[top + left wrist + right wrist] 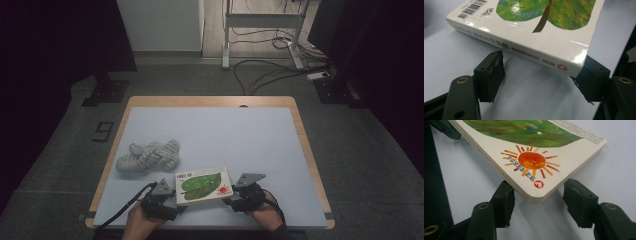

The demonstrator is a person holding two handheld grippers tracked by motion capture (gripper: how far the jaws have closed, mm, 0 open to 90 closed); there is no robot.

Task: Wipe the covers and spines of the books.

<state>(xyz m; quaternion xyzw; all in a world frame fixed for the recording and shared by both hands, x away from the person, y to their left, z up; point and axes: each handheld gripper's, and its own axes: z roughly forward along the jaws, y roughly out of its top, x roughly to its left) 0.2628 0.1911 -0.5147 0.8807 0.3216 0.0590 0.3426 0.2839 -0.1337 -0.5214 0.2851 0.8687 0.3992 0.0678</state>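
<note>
the picture book (203, 185) lay on the tabletop (240, 135) between both grippers. the left gripper (167, 197) stood spread at its spine corner, the right gripper (239, 192) spread around its sun-printed corner, neither visibly pinching.

Both hands enter from the table's near edge, each bearing a two-jaw gripper. The left gripper (162, 199) points toward the right gripper (243, 196), the two set well apart and level (grey plates uppermost). In the gripper views, each pair of black jaws stands parted, the pads (492, 75) gripping nothing.
</note>
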